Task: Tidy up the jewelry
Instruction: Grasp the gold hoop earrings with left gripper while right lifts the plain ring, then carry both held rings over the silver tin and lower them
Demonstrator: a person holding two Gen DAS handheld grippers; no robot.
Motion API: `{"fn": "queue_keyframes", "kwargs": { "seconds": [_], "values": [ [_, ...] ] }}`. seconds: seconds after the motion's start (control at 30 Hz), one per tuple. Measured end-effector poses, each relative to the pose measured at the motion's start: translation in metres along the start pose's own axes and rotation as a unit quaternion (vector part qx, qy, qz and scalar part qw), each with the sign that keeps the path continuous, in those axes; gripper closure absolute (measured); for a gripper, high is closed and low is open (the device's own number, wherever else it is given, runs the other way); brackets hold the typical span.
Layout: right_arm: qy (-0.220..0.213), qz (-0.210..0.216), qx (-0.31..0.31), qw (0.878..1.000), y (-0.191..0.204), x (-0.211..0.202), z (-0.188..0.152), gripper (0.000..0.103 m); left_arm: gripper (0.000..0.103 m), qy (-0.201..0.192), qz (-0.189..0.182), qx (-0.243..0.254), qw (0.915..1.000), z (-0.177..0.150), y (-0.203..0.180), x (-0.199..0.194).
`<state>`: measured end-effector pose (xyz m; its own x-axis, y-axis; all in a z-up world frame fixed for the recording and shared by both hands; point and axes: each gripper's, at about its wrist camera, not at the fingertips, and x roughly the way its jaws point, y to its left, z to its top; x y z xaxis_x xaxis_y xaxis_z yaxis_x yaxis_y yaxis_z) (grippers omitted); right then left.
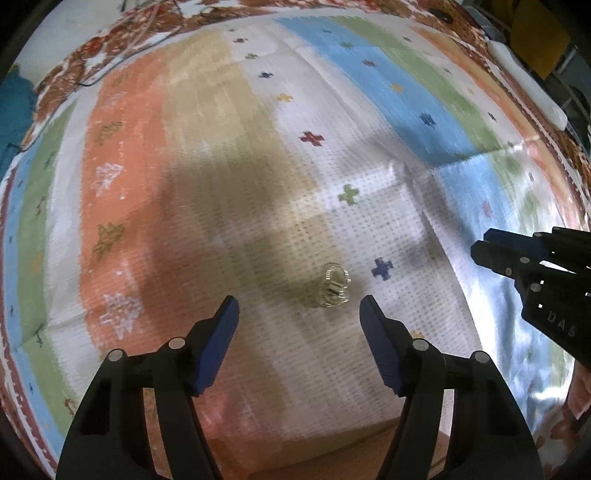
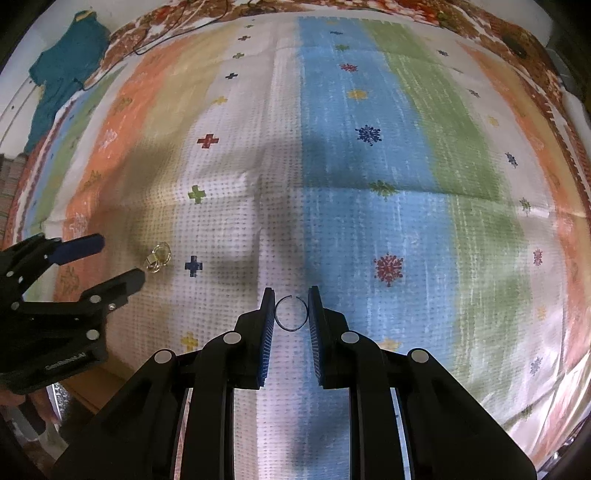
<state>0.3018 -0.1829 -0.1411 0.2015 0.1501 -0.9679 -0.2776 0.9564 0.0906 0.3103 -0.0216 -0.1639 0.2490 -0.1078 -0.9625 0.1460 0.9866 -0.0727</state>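
1. At 10 o'clock in the right wrist view, a teal cloth (image 2: 62, 70) lies off the far left corner of the striped cloth (image 2: 369, 229) that covers the surface; a thin dark cord (image 2: 177, 33) curls beside it at 11 o'clock.
2. The left gripper (image 1: 299, 314) is spread wide, holding nothing. Its blue pads (image 1: 221, 328) hover over the tan and white stripes.
3. A small gold jewelry piece (image 1: 334, 286) rests on the cloth just ahead of the left gripper's tips, at about 6 o'clock in the left wrist view, slightly nearer the right finger. It looks like a clustered pair of rings or earrings, though blur makes that hard to confirm. The right wrist view shows it at 9 o'clock, between the left gripper's fingertips and apart from them.
4. A blue cross (image 1: 382, 267) printed on the cloth sits just to the right of the gold piece.
5. The right gripper (image 2: 291, 306) is clamped on a thin open ring (image 2: 291, 313). The ring is pinched between the two blue pads, its gap facing away from the camera, at 6 o'clock in its own view, over the border of the white and blue stripes.
6. A red snowflake print (image 2: 388, 267) lies at 4 o'clock from centre, well right of the ring.
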Motion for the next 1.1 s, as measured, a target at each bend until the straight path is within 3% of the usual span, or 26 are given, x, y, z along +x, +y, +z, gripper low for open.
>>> {"fn": "queue_keyframes", "kwargs": {
  "seconds": [0.07, 0.17, 0.37, 0.47, 0.6, 0.8, 1.1],
  "values": [
    [-0.001, 0.0, -0.004, 1.0, 0.0, 0.0, 0.0, 0.084, 0.039, 0.005, 0.002, 0.011, 0.9999, 0.001, -0.005, 0.005],
    [0.001, -0.002, -0.008, 1.0, 0.002, 0.002, 0.001, 0.084, 0.053, 0.015, 0.004, 0.014, 0.9998, 0.003, -0.009, 0.013],
    [0.006, -0.006, -0.014, 1.0, 0.005, 0.006, 0.0, 0.084, 0.054, 0.01, 0.006, 0.024, 0.9996, 0.01, -0.014, 0.019],
    [0.005, -0.006, -0.019, 1.0, 0.006, 0.005, 0.0, 0.084, 0.065, 0.009, 0.011, 0.034, 0.9993, 0.011, -0.018, 0.021],
    [0.005, -0.006, -0.018, 1.0, 0.005, 0.006, 0.001, 0.084, 0.088, 0.01, 0.018, 0.052, 0.9984, 0.01, -0.027, 0.021],
    [-0.003, -0.007, -0.034, 0.999, 0.013, 0.003, -0.001, 0.084, 0.088, 0.001, 0.036, 0.054, 0.9979, 0.01, -0.03, 0.015],
    [-0.019, 0.004, -0.053, 0.998, 0.03, -0.015, -0.008, 0.084, 0.088, -0.025, 0.047, -0.006, 0.9986, -0.009, -0.005, -0.025]
  ]
}}
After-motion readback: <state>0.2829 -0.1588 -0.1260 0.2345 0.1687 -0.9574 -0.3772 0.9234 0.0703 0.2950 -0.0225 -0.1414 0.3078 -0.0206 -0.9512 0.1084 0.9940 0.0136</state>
